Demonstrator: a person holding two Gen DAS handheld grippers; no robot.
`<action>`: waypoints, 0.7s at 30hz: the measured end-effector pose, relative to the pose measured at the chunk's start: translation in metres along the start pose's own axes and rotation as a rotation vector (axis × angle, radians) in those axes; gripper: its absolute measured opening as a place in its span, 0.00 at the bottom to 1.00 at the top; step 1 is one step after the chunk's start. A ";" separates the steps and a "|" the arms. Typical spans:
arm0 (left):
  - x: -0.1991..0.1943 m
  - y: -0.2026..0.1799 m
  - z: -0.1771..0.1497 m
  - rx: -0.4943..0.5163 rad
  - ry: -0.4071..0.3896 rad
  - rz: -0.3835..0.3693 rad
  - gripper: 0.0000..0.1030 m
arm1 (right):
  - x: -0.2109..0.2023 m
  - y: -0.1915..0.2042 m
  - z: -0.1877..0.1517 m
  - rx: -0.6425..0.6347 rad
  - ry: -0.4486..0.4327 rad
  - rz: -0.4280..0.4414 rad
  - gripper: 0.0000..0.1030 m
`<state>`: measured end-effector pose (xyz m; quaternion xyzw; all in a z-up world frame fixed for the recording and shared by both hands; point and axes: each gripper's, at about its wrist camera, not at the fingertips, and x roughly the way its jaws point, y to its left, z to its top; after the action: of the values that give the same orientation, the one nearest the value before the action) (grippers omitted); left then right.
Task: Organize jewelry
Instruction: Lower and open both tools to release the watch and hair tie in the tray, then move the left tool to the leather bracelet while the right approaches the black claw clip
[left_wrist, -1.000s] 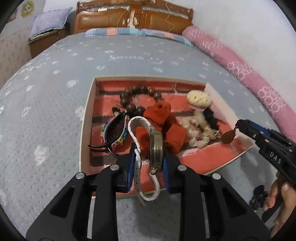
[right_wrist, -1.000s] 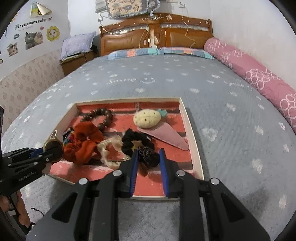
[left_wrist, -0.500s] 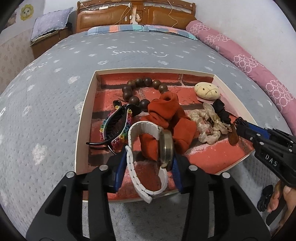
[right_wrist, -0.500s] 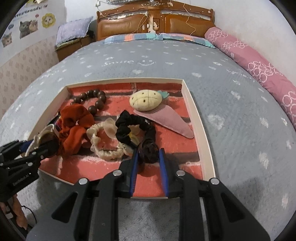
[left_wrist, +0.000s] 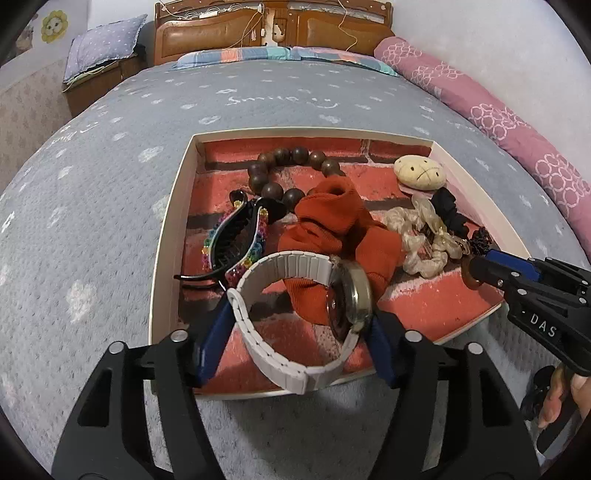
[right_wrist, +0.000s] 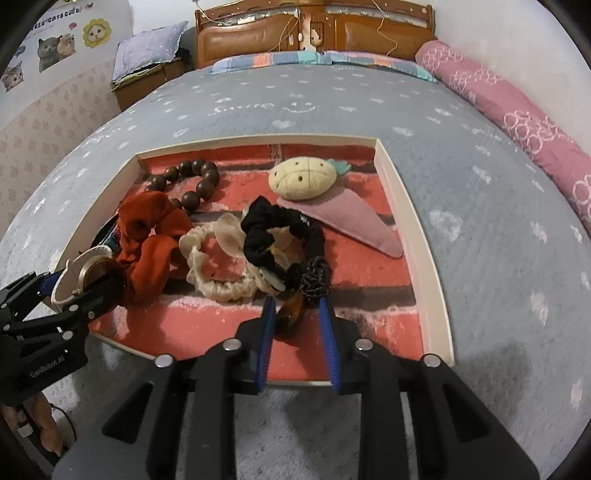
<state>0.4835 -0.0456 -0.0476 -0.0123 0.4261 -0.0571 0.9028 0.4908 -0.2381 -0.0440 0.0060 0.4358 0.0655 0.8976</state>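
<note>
Now loosened: left claw (left_wrist: 299, 325) jaws just widening off watch (left_wrist: 314, 317) laid in tray (left_wrist: 166, 236); right claw (right_wrist: 297, 314) likewise releasing amber clip (right_wrist: 290, 314).

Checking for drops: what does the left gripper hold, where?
The left gripper has just been opening, watch strap and case between its jaws; grip cannot be told.

Black plastic tongs (left_wrist: 299, 332), blue pads (left_wrist: 212, 338), silver screws — white "DAS" lettering

- grey bedspread (right_wrist: 369, 107) with pale flower prints
- carved wooden headboard (right_wrist: 314, 33)
- pink bolster (left_wrist: 491, 110) along white wall
- cat stickers (right_wrist: 55, 46) above a bedside cabinet (right_wrist: 147, 83)
</note>
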 end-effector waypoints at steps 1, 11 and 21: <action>-0.001 0.000 -0.001 -0.002 0.002 -0.002 0.68 | -0.002 0.000 0.000 0.003 -0.005 0.003 0.37; -0.037 -0.004 -0.007 0.023 -0.037 -0.011 0.91 | -0.042 -0.017 -0.002 0.081 -0.094 0.074 0.68; -0.101 0.021 -0.044 0.011 -0.063 0.069 0.95 | -0.112 -0.022 -0.037 0.061 -0.157 -0.011 0.87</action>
<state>0.3881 -0.0121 0.0003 0.0056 0.3971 -0.0276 0.9173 0.3958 -0.2751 0.0191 0.0358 0.3657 0.0467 0.9289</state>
